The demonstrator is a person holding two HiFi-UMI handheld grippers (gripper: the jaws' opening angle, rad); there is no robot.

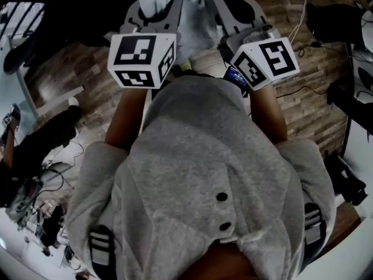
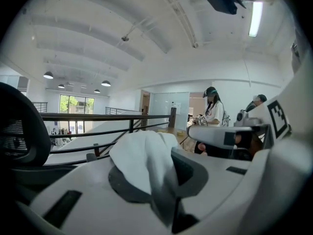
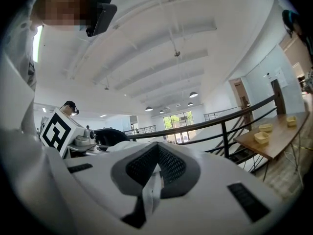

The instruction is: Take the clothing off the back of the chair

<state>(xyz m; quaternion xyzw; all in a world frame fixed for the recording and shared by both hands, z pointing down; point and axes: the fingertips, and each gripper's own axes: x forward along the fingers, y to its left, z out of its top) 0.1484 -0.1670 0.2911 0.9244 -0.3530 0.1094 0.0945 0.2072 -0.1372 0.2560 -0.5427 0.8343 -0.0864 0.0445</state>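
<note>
Both left claw and right claw pinch the white fabric garment, seemingly off the black chair back already.

White clothing, grey sweatshirt with black buttons, brown plank floor, black railing

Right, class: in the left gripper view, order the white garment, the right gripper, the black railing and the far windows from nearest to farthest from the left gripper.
1. White garment, clamped in the left gripper itself, centre.
2. Right gripper, alongside at the right.
3. Black railing, behind, across the middle.
4. Far windows, background at the left.
</note>
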